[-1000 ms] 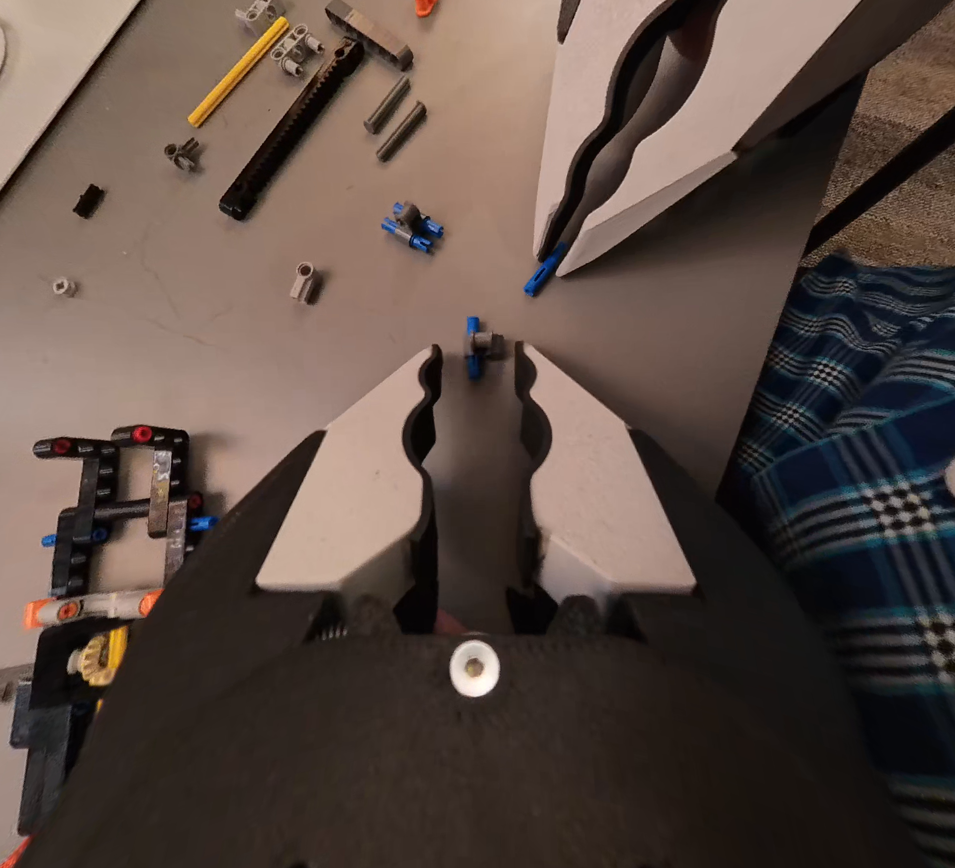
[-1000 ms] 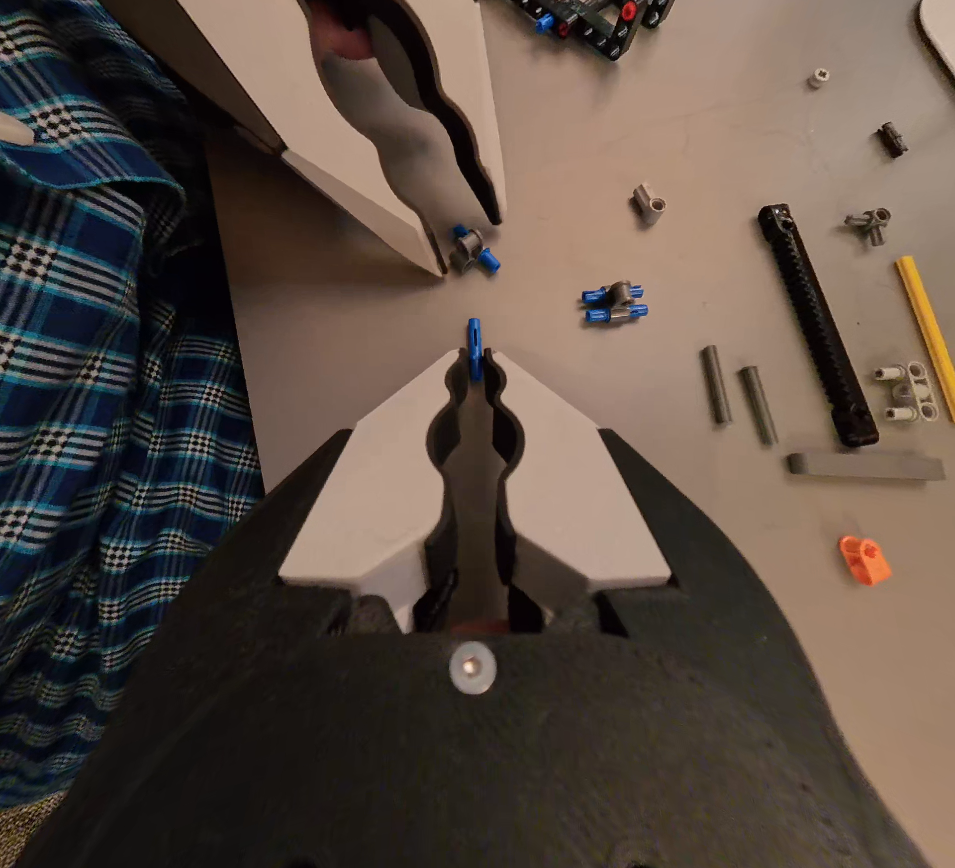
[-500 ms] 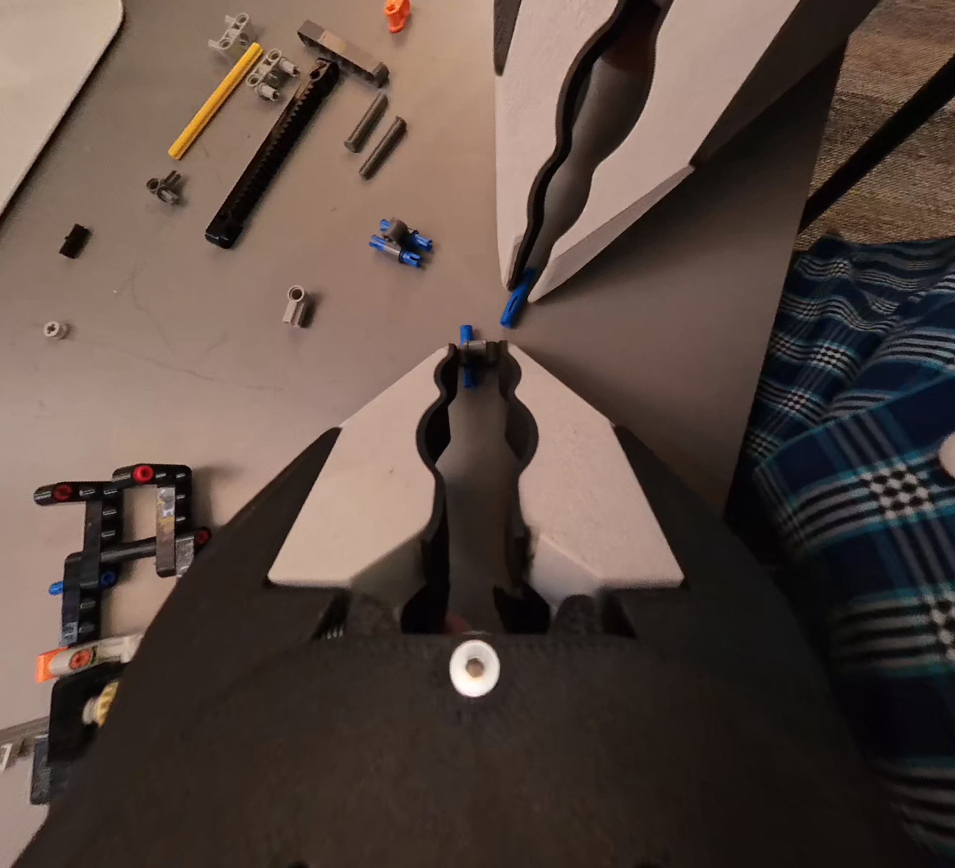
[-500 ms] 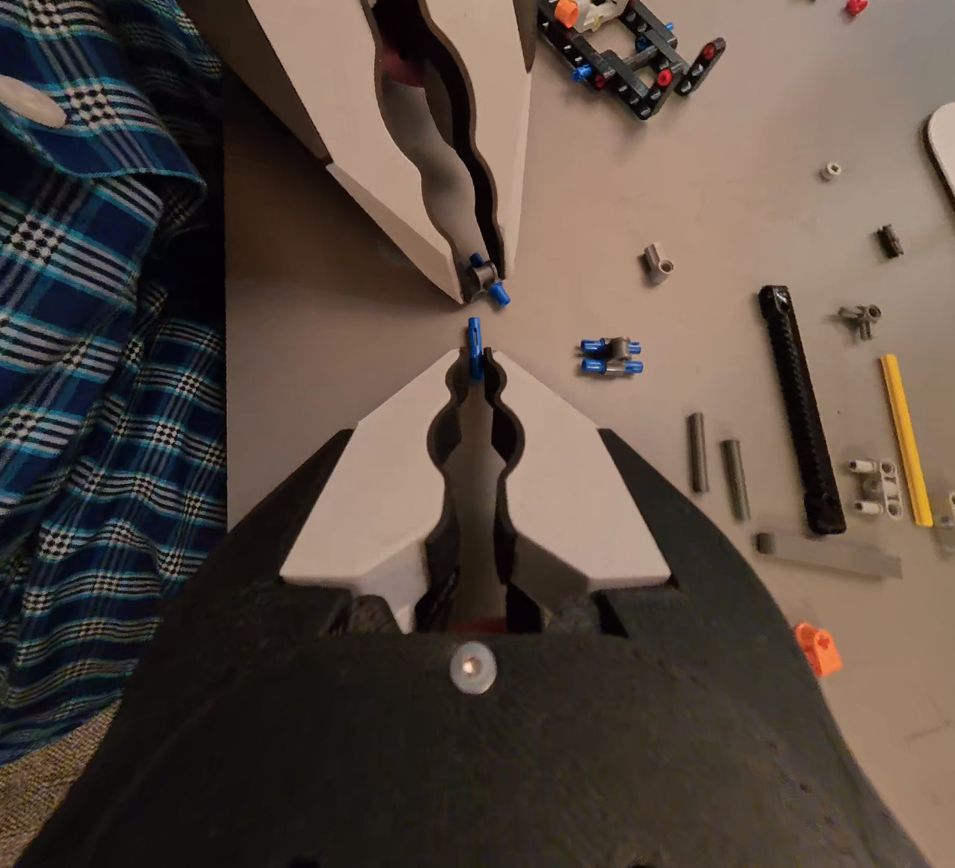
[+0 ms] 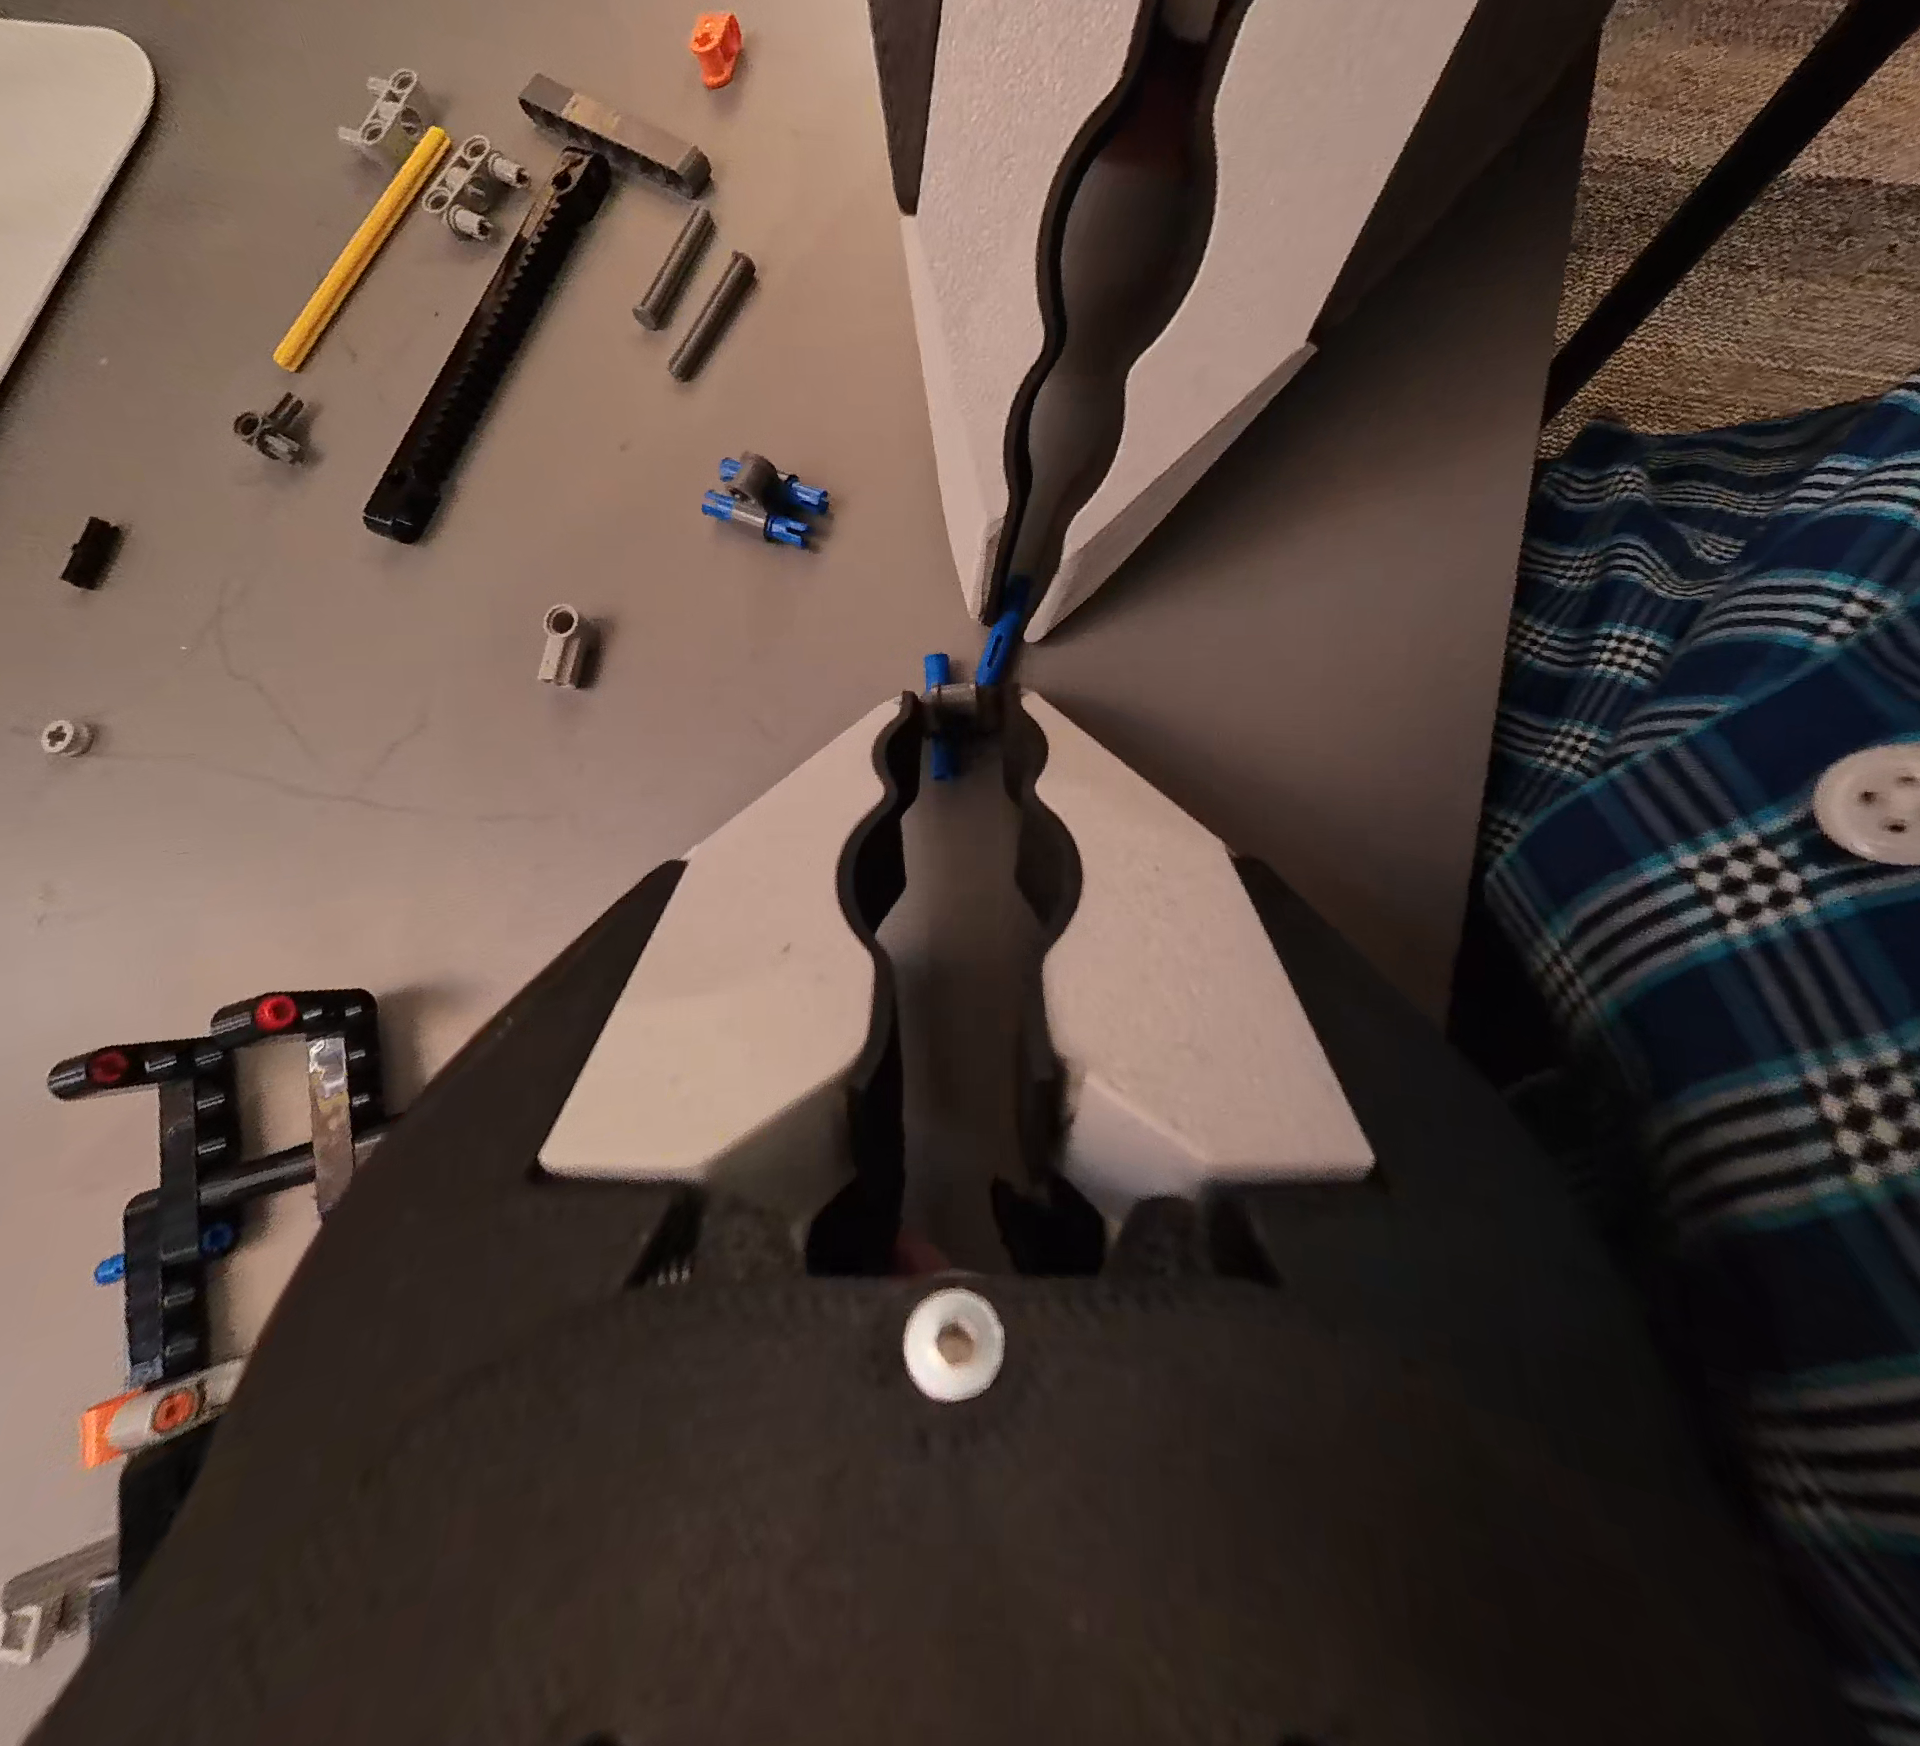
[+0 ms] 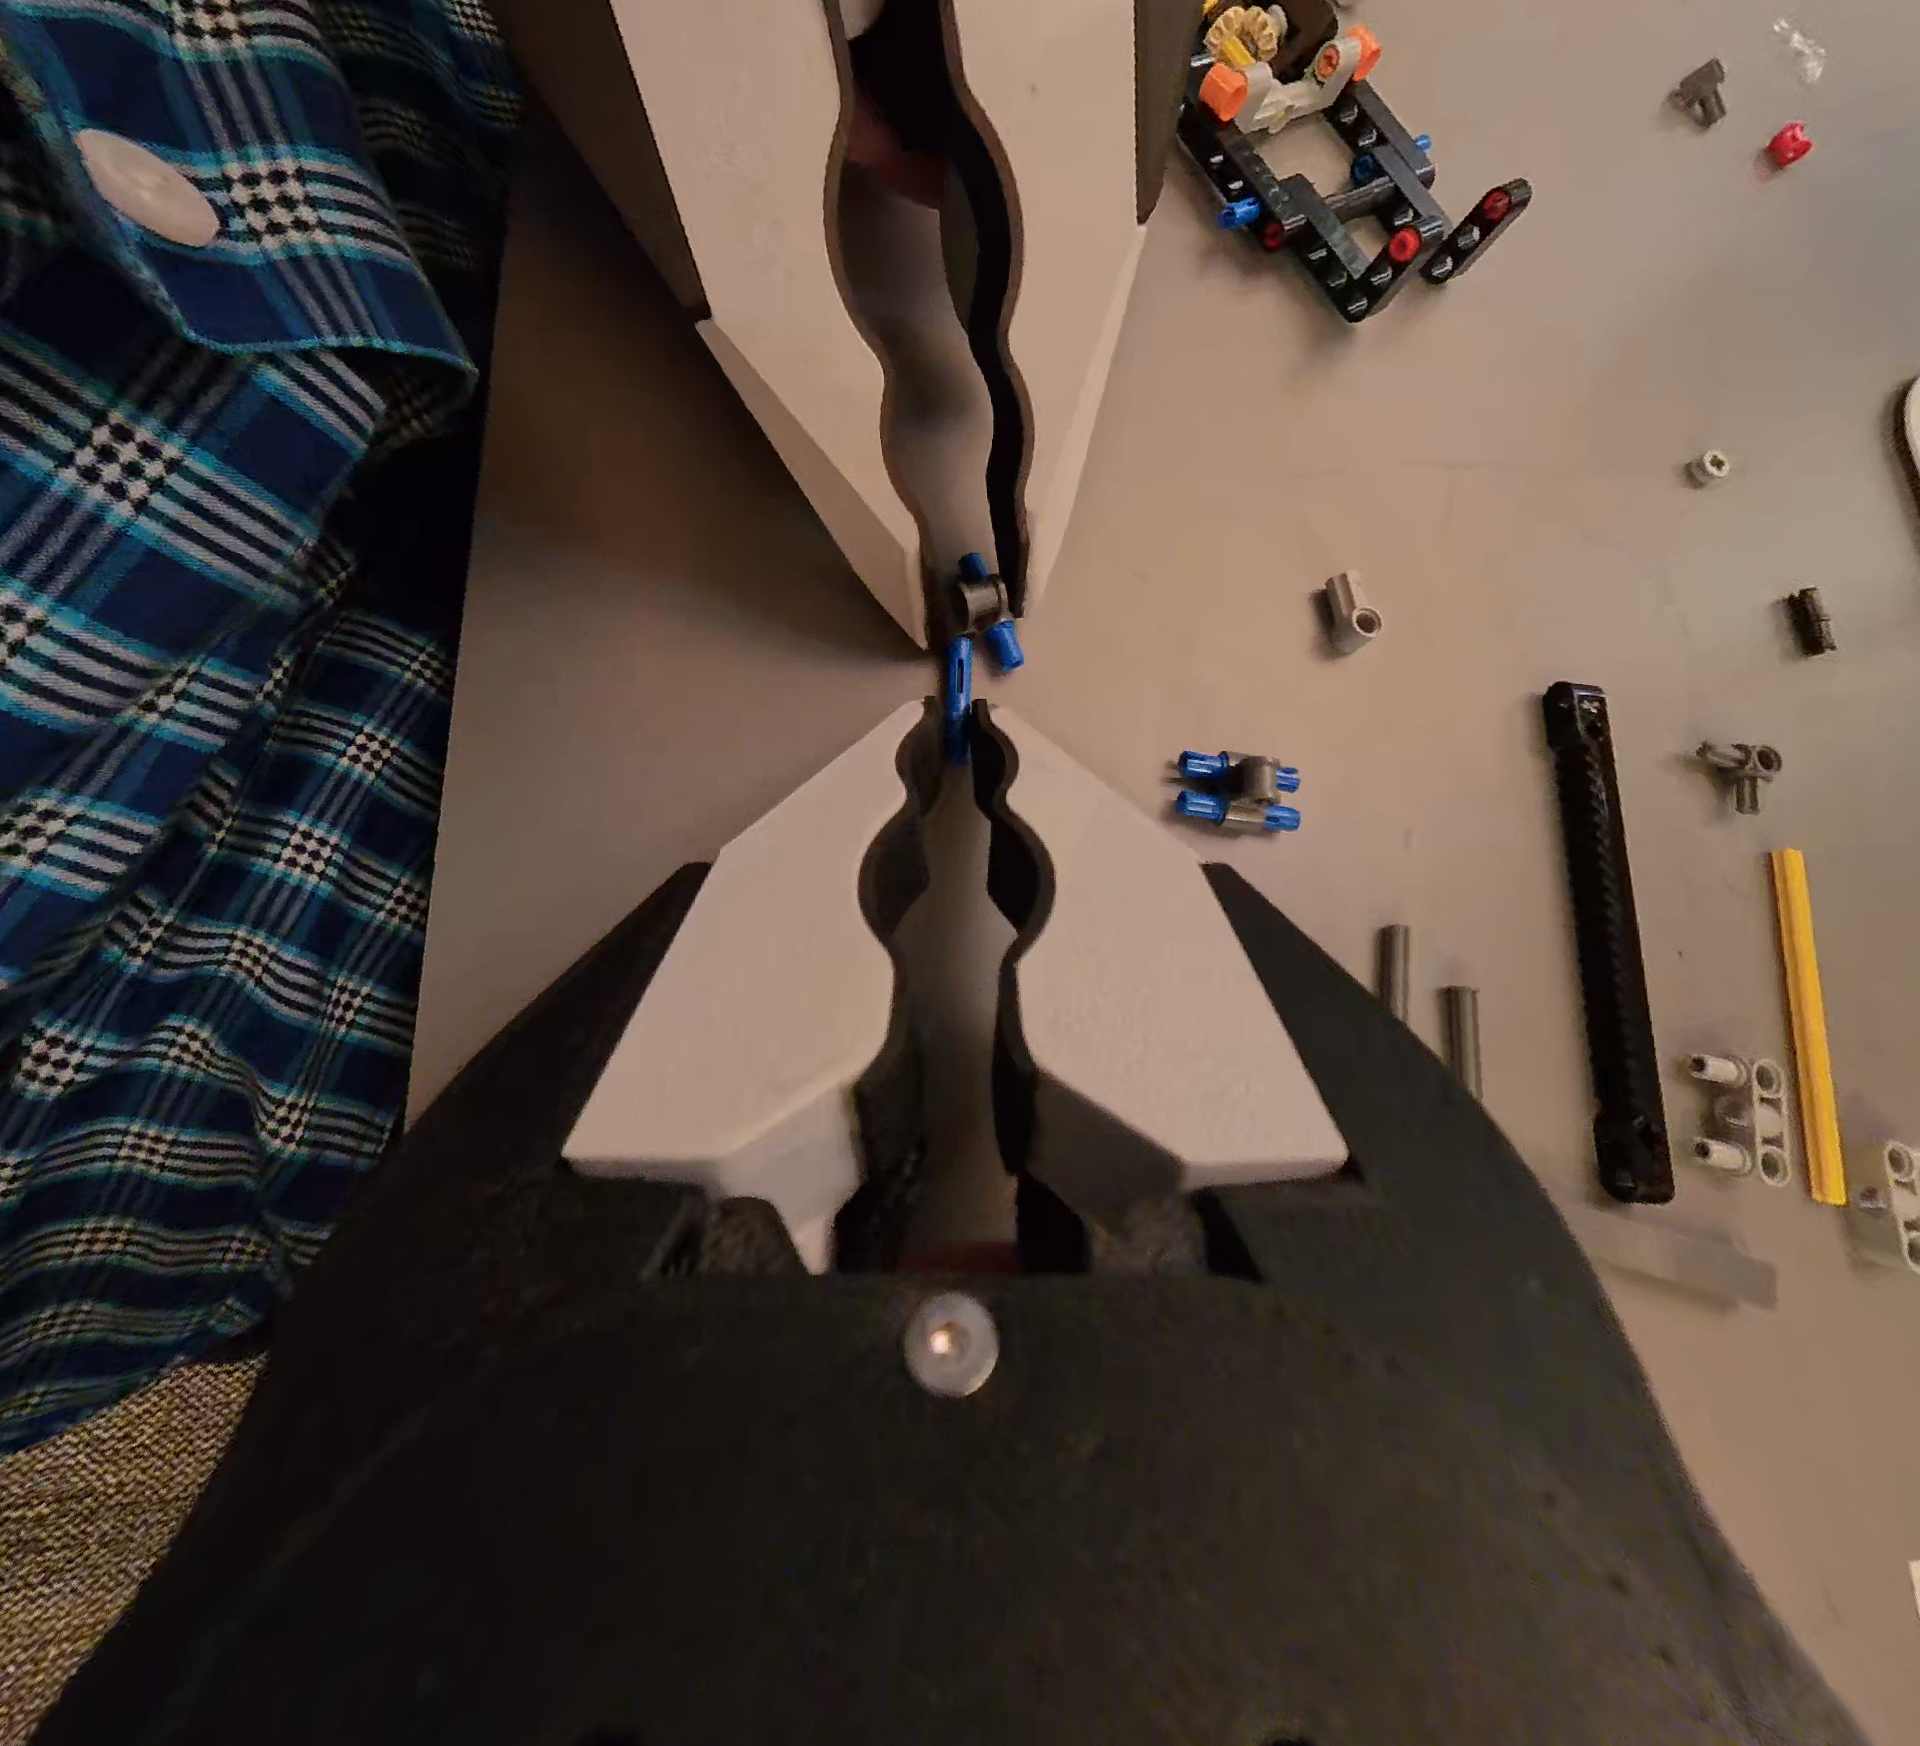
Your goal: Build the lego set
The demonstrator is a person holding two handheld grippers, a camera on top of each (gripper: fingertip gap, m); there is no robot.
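Your left gripper (image 5: 961, 709) is clamped on the grey connector (image 5: 954, 707), which carries a blue pin crosswise through it, right at the fingertips. Your right gripper (image 6: 954, 722) pinches a single blue pin (image 6: 956, 694) by its rear half, the free end pointing straight ahead. Half a second ago a clear gap separated the two tips; now they stand nose to nose, and the free pin's end sits at the connector, touching or just short of it; seating cannot be told. Both held parts are above the grey table (image 5: 312, 761). To the left gripper's left lies a second connector with blue pins (image 5: 766, 501), farther off the black toothed rack (image 5: 488, 346); the black frame assembly (image 5: 208, 1156) sits beside its base.
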